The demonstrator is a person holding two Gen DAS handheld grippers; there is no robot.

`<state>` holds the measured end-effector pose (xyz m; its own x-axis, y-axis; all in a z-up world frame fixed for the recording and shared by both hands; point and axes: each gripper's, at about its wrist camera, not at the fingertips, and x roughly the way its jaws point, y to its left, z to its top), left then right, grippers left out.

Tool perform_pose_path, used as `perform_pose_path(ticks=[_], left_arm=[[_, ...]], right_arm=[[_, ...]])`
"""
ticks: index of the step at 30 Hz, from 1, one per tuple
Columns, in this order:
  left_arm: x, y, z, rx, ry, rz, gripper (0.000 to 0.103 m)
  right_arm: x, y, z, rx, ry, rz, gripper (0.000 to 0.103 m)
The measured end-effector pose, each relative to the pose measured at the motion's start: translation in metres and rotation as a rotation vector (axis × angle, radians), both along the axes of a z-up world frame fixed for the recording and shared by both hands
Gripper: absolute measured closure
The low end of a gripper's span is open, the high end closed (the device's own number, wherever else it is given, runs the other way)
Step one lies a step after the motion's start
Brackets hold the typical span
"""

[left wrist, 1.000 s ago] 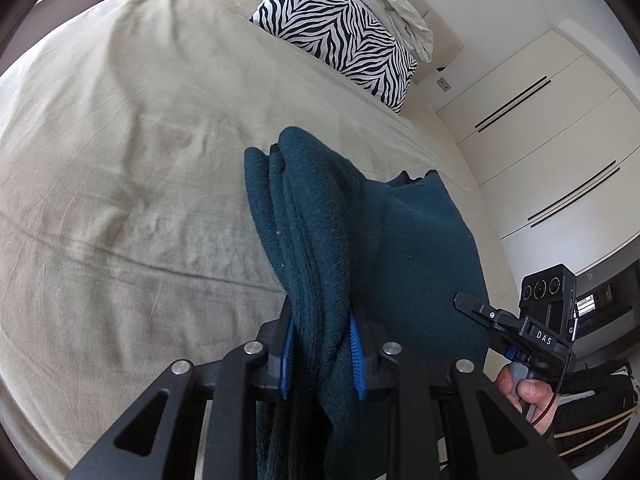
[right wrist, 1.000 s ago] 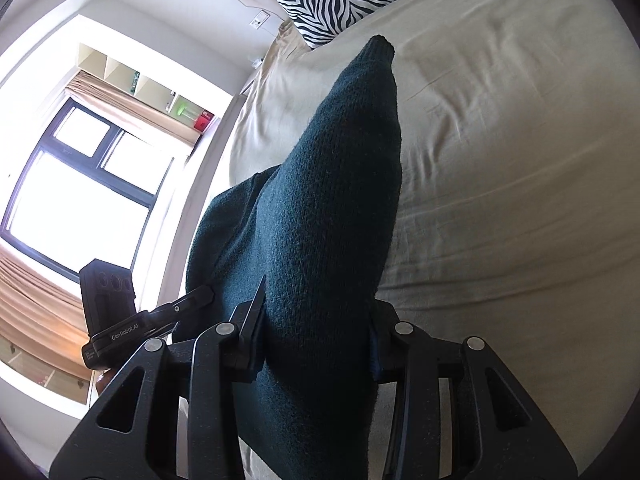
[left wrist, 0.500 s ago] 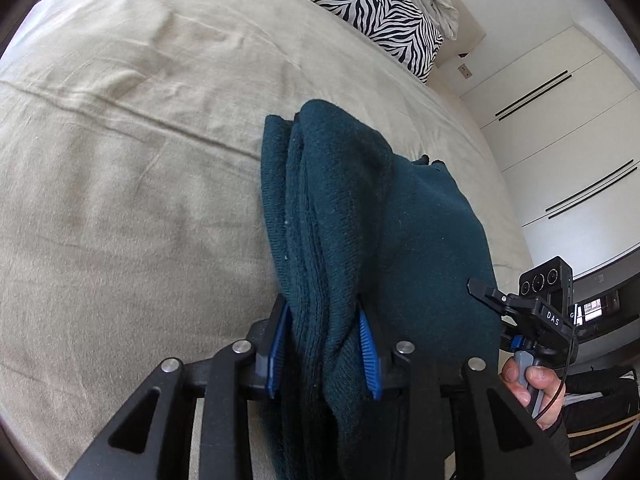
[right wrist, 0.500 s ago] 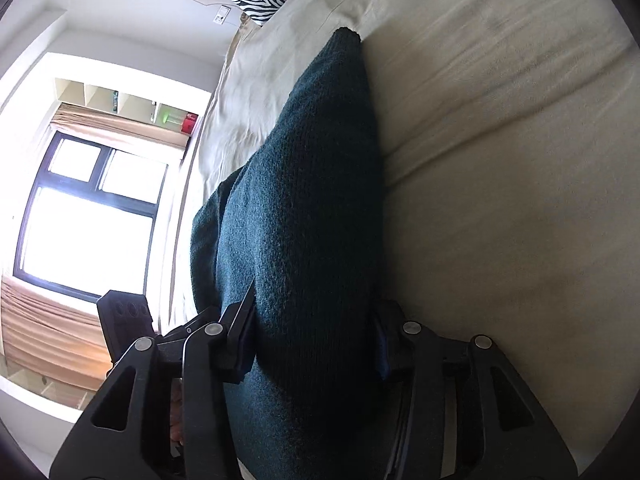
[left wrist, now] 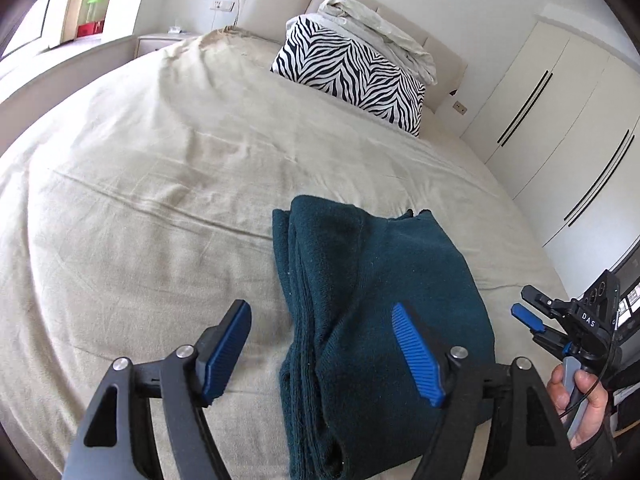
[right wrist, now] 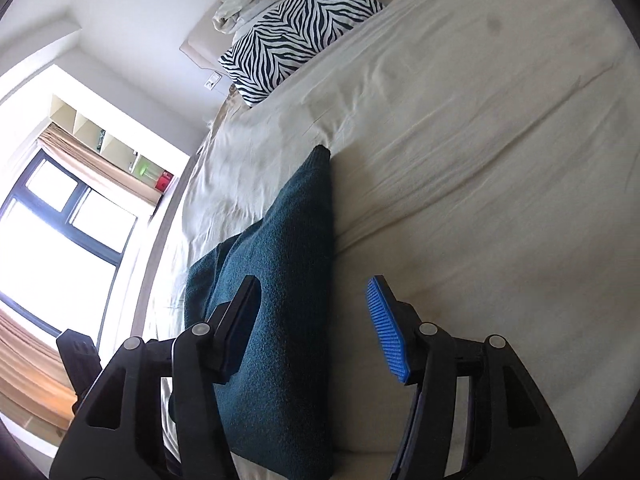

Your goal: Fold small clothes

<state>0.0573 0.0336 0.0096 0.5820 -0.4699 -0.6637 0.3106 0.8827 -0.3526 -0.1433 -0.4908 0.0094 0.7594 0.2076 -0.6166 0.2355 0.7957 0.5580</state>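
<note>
A dark teal knitted garment (left wrist: 372,304) lies folded on the beige bed sheet (left wrist: 140,200). My left gripper (left wrist: 320,310) hovers over its near left edge; the jaws are opening, and the blue pads (left wrist: 228,344) stand clear of the cloth. In the right wrist view the garment (right wrist: 288,280) runs away from me. My right gripper (right wrist: 314,284) straddles its right edge with jaws opening, neither pad pressing it. The right gripper (left wrist: 528,308) also shows at the far right of the left wrist view, held by a hand (left wrist: 580,400).
A zebra-print pillow (left wrist: 352,76) with crumpled pale bedding (left wrist: 372,24) on top leans at the headboard. White wardrobe doors (left wrist: 560,120) stand to the right of the bed. A bedside table (left wrist: 160,42) and a bright window (right wrist: 60,240) are on the left side.
Both grippers went from shut on the raised teal garment to open. The garment came down and now lies flat on the sheet, and both grippers have drawn back from it.
</note>
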Motion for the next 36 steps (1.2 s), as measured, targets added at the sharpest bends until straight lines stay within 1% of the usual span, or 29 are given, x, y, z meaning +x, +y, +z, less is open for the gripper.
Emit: perform_pose_path(ticks=[1,2,3,4,5,6,7,9,10,11,13,15,16,17,19,21,23,26,29,31,33,36], left_arm=[[-0.010,-0.001,0.013,0.035,-0.075,0.023,0.009],[-0.022,0.000,0.028,0.068,-0.155,0.051,0.000],[-0.034,0.000,0.041,0.093,-0.238,0.085,0.000],[-0.043,-0.002,0.055,0.114,-0.317,0.112,0.000],[-0.051,-0.001,0.067,0.134,-0.375,0.132,0.000],[-0.058,-0.003,0.079,0.157,-0.417,0.154,0.000],[-0.063,-0.005,0.091,0.175,-0.455,0.178,0.000],[-0.074,-0.005,0.112,0.200,-0.538,0.223,0.000],[-0.080,-0.005,0.121,0.209,-0.579,0.241,0.000],[-0.085,-0.002,0.128,0.214,-0.617,0.250,0.000],[-0.096,0.000,0.140,0.216,-0.657,0.233,0.000],[-0.106,0.001,0.148,0.223,-0.681,0.206,0.000],[-0.110,0.001,0.151,0.233,-0.689,0.208,0.000],[-0.111,0.001,0.153,0.242,-0.683,0.206,0.000],[-0.111,0.001,0.154,0.264,-0.643,0.201,0.000],[-0.108,0.000,0.150,0.278,-0.599,0.206,0.000],[-0.100,0.002,0.144,0.277,-0.542,0.214,0.000],[-0.086,0.000,0.130,0.306,-0.423,0.218,0.000],[-0.081,-0.007,0.112,0.351,-0.373,0.227,0.000],[-0.079,-0.011,0.100,0.356,-0.323,0.212,0.000],[-0.073,-0.012,0.088,0.346,-0.262,0.194,0.000],[-0.070,-0.017,0.076,0.357,-0.213,0.170,0.000]], right_arm=[[-0.009,0.008,0.016,-0.072,-0.032,-0.009,0.038],[-0.016,0.017,0.031,-0.146,-0.068,-0.019,0.035],[-0.022,0.025,0.046,-0.222,-0.108,-0.029,0.030],[-0.024,0.033,0.064,-0.296,-0.153,-0.038,0.023],[-0.031,0.040,0.082,-0.352,-0.202,-0.049,0.018],[-0.040,0.048,0.095,-0.393,-0.257,-0.062,0.009],[-0.050,0.055,0.110,-0.424,-0.319,-0.076,0.004],[-0.067,0.068,0.136,-0.491,-0.407,-0.117,0.002],[-0.072,0.073,0.145,-0.522,-0.425,-0.135,0.000],[-0.077,0.077,0.160,-0.535,-0.442,-0.139,0.000],[-0.084,0.080,0.177,-0.509,-0.466,-0.107,0.000],[-0.088,0.082,0.190,-0.473,-0.456,-0.102,0.000],[-0.092,0.085,0.197,-0.461,-0.440,-0.110,0.000],[-0.090,0.088,0.203,-0.451,-0.414,-0.106,0.000],[-0.089,0.094,0.209,-0.438,-0.362,-0.055,0.000],[-0.092,0.102,0.212,-0.453,-0.321,-0.039,0.000],[-0.096,0.108,0.211,-0.458,-0.310,-0.047,0.000],[-0.101,0.113,0.206,-0.431,-0.315,-0.063,0.000],[-0.096,0.120,0.194,-0.487,-0.260,-0.081,0.000],[-0.091,0.126,0.186,-0.524,-0.208,-0.078,0.000],[-0.083,0.128,0.174,-0.518,-0.143,-0.059,0.000],[-0.071,0.129,0.153,-0.487,-0.029,-0.042,0.000]])
